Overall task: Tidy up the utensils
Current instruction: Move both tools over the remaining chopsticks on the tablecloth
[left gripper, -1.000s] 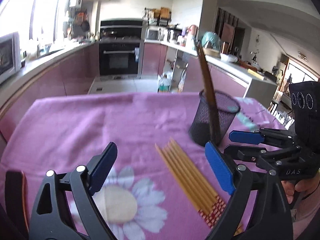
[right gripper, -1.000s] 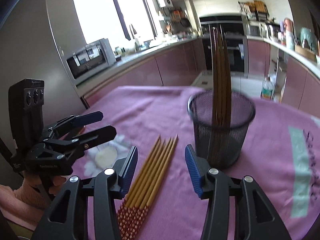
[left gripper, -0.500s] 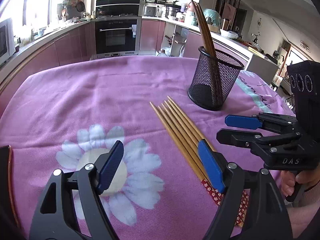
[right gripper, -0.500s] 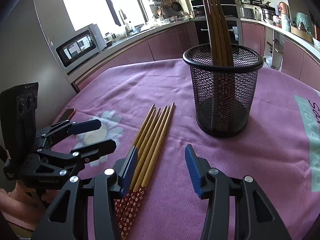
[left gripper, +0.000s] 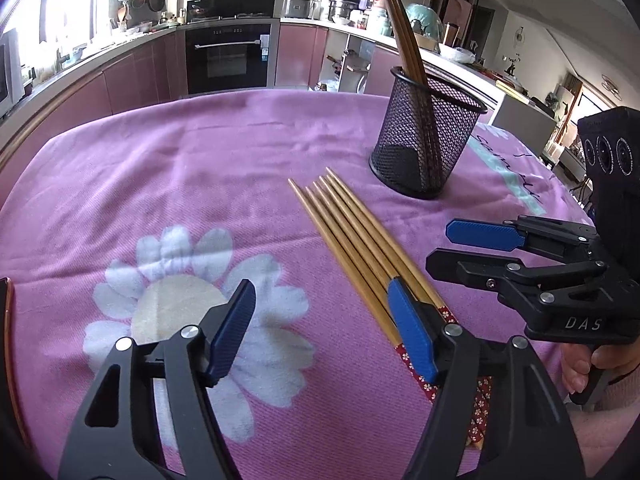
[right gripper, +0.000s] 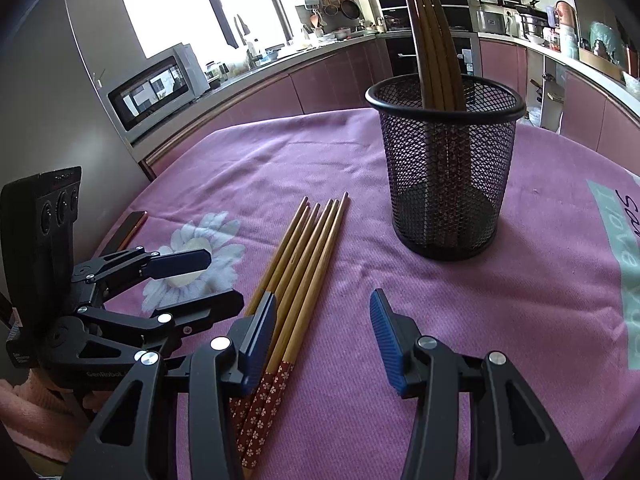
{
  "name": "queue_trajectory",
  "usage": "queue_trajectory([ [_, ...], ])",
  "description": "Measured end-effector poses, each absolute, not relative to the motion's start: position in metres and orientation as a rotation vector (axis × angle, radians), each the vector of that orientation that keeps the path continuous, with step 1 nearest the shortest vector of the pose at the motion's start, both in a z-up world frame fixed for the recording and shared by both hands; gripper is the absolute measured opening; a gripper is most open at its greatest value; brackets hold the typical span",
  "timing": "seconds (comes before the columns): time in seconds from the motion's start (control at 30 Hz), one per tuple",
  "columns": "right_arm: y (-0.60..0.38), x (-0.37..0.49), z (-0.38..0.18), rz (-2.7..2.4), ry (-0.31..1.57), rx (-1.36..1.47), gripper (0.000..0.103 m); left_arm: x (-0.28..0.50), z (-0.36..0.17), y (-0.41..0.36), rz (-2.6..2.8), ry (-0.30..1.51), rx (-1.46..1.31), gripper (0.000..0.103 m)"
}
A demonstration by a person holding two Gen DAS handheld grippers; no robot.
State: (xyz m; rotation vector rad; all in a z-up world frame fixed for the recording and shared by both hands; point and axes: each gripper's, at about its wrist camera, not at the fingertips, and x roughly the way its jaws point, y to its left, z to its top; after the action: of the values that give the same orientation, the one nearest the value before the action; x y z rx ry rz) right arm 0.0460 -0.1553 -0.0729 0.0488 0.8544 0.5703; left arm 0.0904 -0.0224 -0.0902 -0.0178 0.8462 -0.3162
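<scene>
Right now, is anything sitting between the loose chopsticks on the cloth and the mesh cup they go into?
Nothing visible. Bare pink tablecloth lies between the light chopsticks and the black mesh cup. The cup already holds dark chopsticks leaning to one side, leaving much of its mouth free.

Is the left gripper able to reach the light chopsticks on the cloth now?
Probably yes. The left gripper is open and low over the light chopsticks; its right finger already overlaps them. Nothing lies between. Its jaws have just been closing, empty. The right gripper is beside it.
</scene>
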Motion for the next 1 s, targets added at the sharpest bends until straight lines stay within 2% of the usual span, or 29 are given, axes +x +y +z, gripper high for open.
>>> queue_trajectory([
  [0.63, -0.141, 0.044, -0.081, 0.535, 0.875, -0.051, 0.042, 0.096, -0.098, -0.034, -0.303, 0.876, 0.039, 0.060],
  [0.8, -0.139, 0.044, -0.080, 0.523, 0.873, -0.073, 0.041, 0.095, -0.099, -0.034, -0.318, 0.876, 0.049, 0.053],
  [1.0, -0.144, 0.047, -0.081, 0.493, 0.886, -0.083, 0.032, 0.095, -0.099, -0.032, -0.350, 0.885, 0.056, 0.042],
])
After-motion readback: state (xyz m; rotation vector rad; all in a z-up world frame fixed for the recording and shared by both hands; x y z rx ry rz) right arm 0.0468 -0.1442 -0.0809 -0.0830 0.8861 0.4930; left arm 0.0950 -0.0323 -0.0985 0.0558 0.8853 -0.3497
